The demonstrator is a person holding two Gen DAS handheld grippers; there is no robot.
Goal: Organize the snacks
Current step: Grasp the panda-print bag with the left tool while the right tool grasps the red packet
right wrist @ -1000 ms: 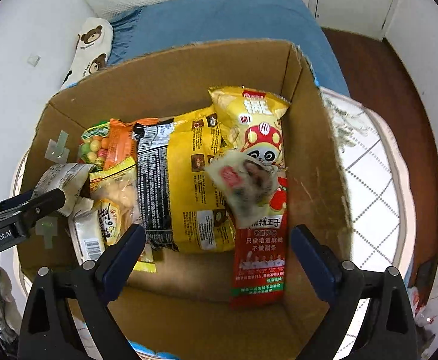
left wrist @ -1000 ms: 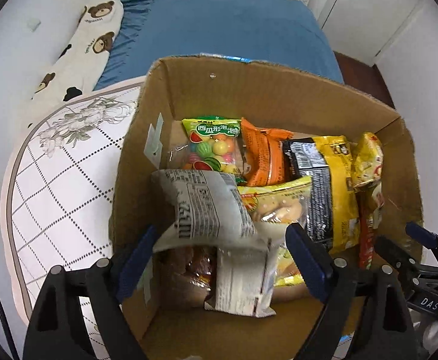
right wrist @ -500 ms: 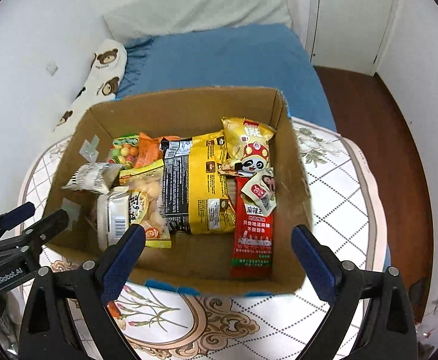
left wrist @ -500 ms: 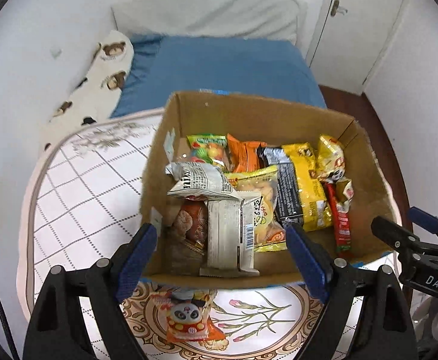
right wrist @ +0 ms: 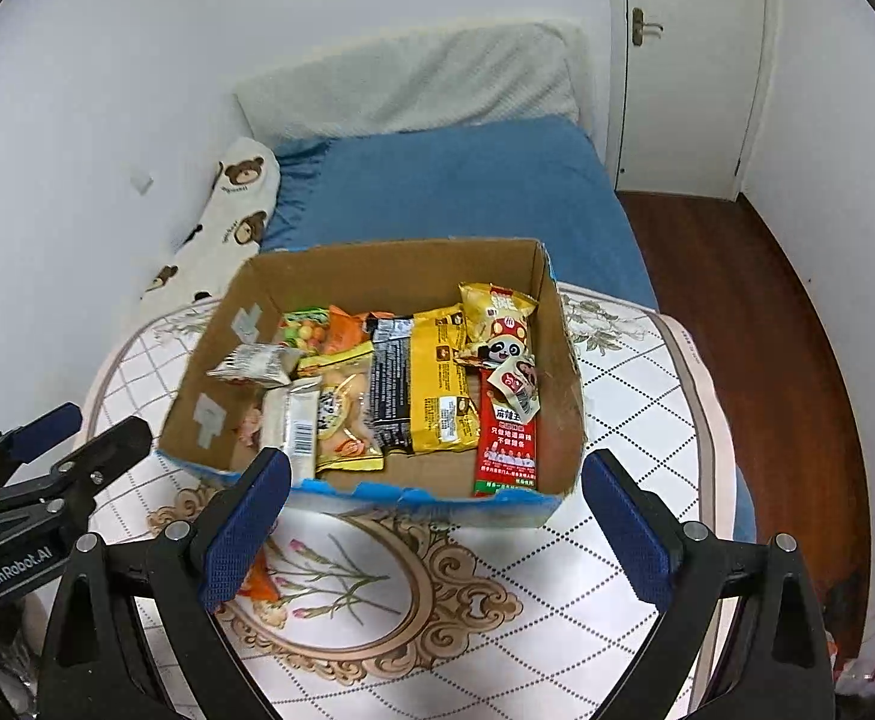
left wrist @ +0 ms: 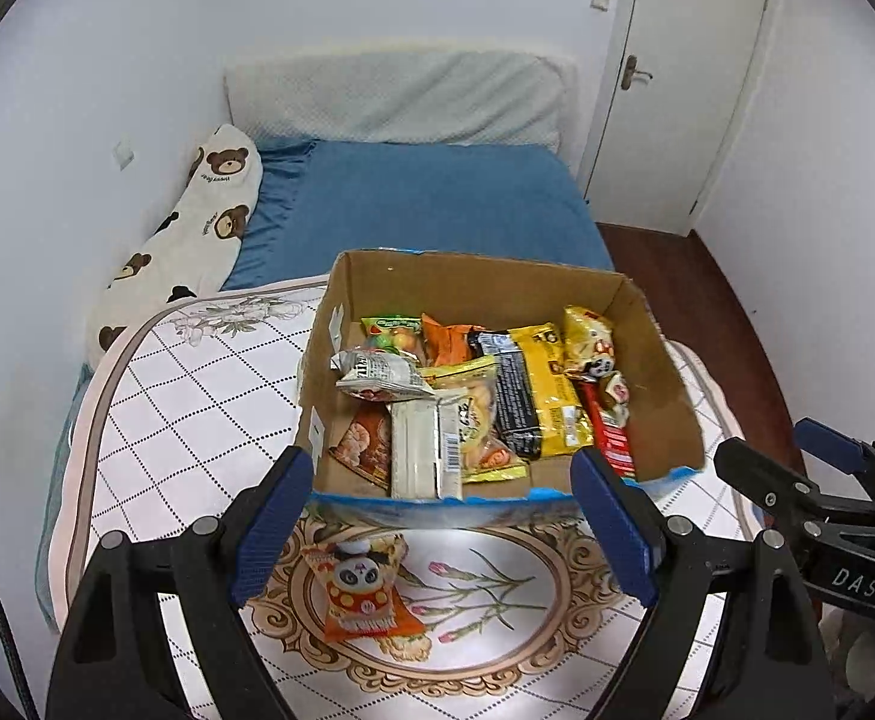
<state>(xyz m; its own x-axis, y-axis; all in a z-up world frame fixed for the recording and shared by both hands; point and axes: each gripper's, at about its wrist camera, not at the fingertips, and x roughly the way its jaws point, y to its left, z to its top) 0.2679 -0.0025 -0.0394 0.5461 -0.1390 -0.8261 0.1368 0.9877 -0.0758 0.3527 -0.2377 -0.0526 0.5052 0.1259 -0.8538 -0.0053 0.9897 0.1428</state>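
Note:
An open cardboard box stands on a patterned mat and holds several snack packets, among them a yellow-black bag, a red strip pack and a grey newsprint packet. One orange panda snack packet lies on the mat in front of the box; only its orange corner shows in the right wrist view. My left gripper is open and empty, above that packet. My right gripper is open and empty, in front of the box.
The white quilted mat lies on a bed with a blue sheet. A bear-print pillow lies along the left wall. A wooden floor and a white door are at the right.
Both grippers have pulled back and up from inside the box, so the whole box and mat now show. The grey packet and a small sachet were let go into the box.

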